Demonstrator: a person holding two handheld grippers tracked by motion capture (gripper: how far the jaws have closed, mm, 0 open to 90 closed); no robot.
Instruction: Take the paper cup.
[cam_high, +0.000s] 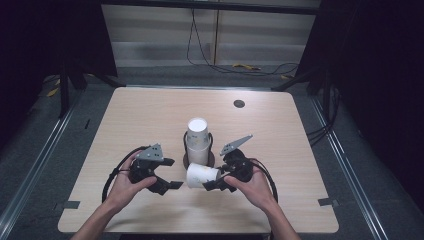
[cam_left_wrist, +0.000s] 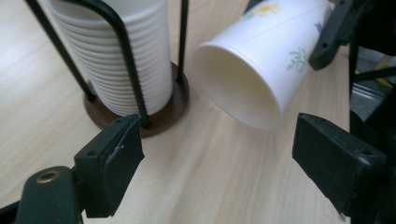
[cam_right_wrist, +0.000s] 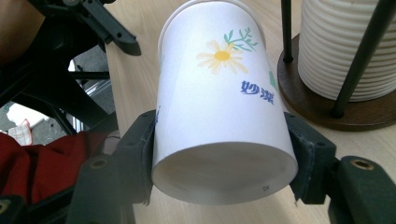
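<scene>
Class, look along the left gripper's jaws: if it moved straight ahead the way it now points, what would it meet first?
Most likely the open mouth of the paper cup, held sideways by the right gripper. The left gripper stands open and the cup's rim lies just beyond its jaws. The cup stack sits off to one side; depth is uncertain.

A pale wooden table (cam_high: 150, 115) with rounded corners stands on a grey floor, with dark curtains to the left and right. Near its middle, a stack of white ribbed paper cups (cam_high: 198, 135) stands upside down in a holder (cam_left_wrist: 168, 107) made of thin black wire uprights on a round brown base. A small dark round hole (cam_high: 239, 103) sits in the tabletop towards the far right. A strip of grey tape (cam_high: 67, 205) marks the near left corner, and another strip (cam_high: 327, 202) marks the near right. Beyond the far edge, black cables (cam_high: 200, 50) hang down a pale wall panel and trail across the floor beside something small and yellow (cam_high: 245, 66). A metal rail (cam_high: 35, 170) runs along the floor on the left
</scene>
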